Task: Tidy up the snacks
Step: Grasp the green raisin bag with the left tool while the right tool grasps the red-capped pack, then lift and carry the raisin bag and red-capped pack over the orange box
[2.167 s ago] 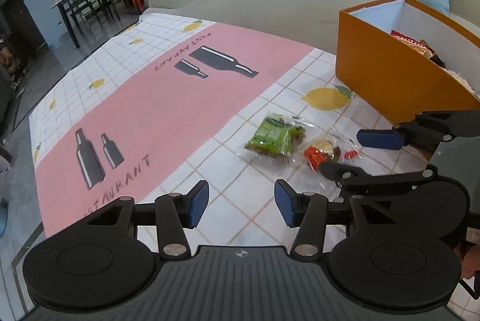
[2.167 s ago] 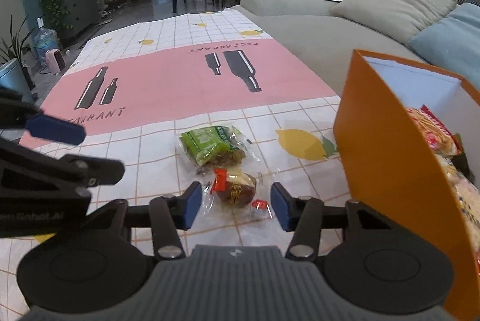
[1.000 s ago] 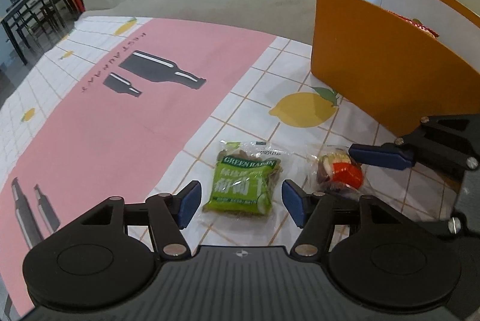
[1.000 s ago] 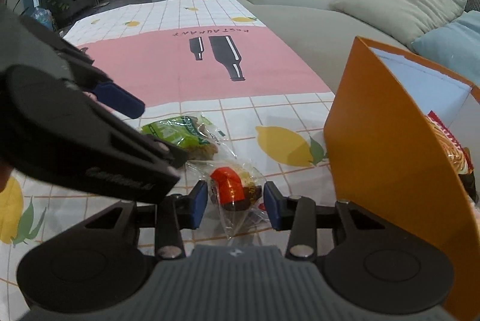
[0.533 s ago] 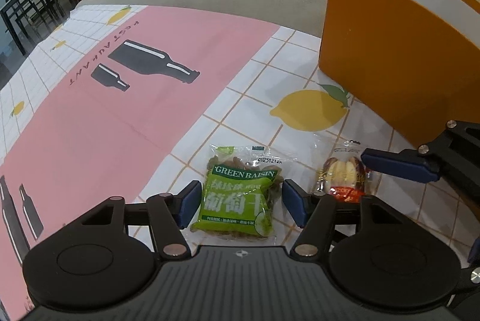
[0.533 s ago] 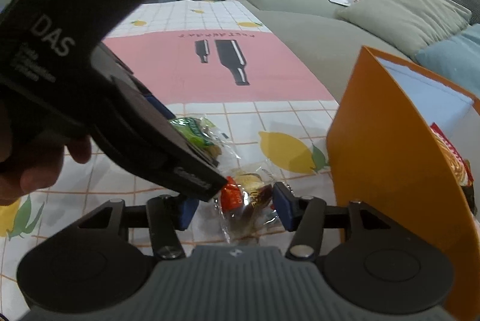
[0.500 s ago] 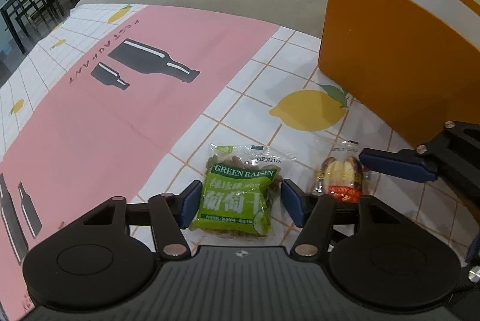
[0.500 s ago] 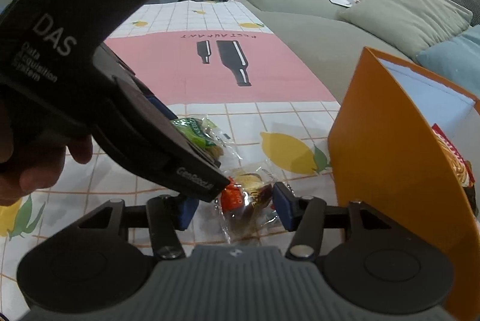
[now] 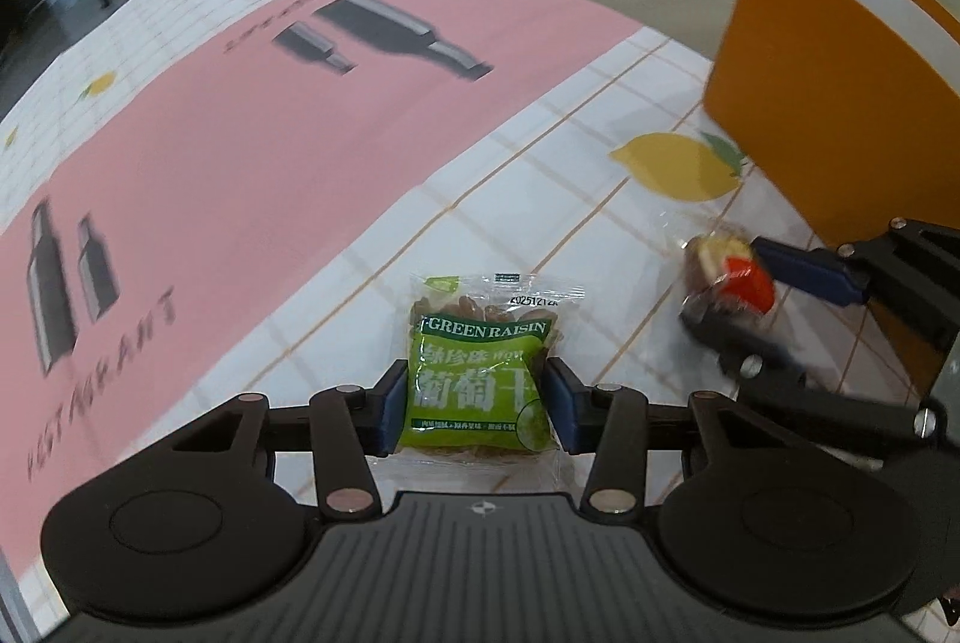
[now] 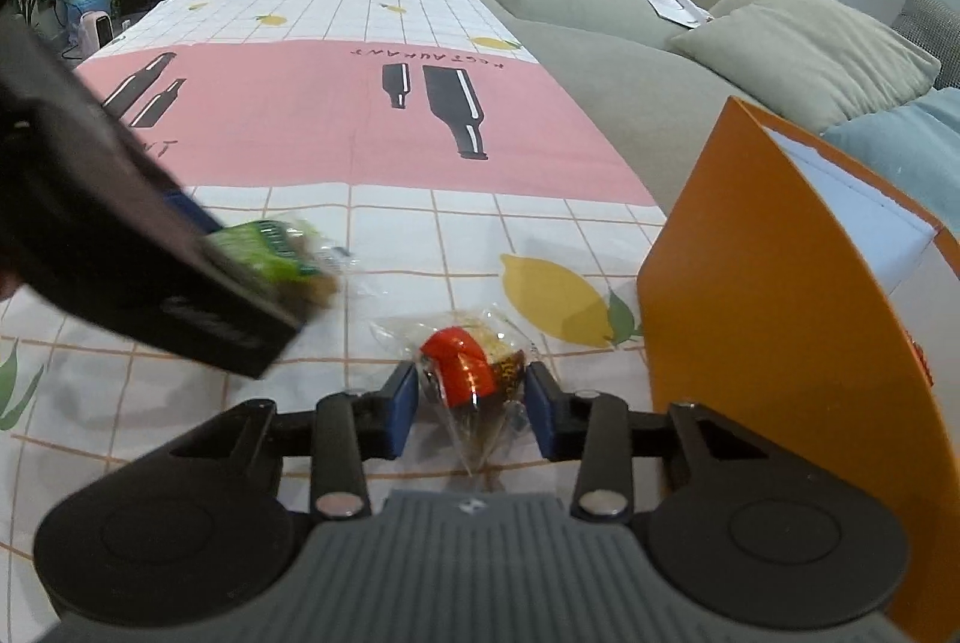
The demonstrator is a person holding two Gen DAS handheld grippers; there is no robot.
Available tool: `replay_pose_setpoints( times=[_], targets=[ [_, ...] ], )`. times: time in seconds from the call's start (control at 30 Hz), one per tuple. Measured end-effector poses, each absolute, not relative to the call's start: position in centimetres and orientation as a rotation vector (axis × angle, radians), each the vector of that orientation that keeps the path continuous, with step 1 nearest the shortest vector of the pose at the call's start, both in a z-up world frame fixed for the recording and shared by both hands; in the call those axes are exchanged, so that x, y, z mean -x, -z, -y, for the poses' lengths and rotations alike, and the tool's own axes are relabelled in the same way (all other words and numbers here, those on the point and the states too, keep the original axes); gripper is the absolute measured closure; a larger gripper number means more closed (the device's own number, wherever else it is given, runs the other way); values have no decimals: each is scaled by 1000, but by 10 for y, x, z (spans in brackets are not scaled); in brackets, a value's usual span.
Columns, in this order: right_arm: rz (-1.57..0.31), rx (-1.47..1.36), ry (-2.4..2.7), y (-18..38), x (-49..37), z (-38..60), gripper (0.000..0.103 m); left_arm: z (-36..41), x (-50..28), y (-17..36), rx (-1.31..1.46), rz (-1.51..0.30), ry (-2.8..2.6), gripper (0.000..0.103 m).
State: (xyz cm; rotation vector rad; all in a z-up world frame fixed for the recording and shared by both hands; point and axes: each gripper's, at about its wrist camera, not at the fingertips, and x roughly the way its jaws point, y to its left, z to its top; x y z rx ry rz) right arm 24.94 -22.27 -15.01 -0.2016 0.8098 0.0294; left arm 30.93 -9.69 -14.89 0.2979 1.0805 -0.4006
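Both jaws have just been closing: the left gripper (image 9: 474,406) clamps the green plastic raisin packet (image 9: 480,379), the right gripper (image 10: 471,406) pinches the clear-wrapped red-labelled cake (image 10: 471,364), ready for the orange cardboard box (image 10: 774,295) at three o'clock.

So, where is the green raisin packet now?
The green raisin packet lies on the tablecloth between the fingers of the left tool, left of the red-capped snack and the orange box.

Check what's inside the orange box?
Right wrist view shows only the orange box, its white inner wall and a red sliver at the rim; its near wall hides the contents.
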Motion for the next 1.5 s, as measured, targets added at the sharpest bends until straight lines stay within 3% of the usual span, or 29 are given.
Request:
replay_pose_setpoints(
  times=[0.5, 0.97, 1.5],
  targets=[
    [-841, 89, -98, 130, -241, 221, 74, 71, -240, 139, -141, -1144, 236, 55],
    [-836, -13, -166, 61, -182, 229, 74, 74, -191, 47, -128, -996, 232, 55],
    [-940, -68, -190, -29, -139, 318, 74, 148, -167, -41, -153, -1005, 429, 55]
  ],
)
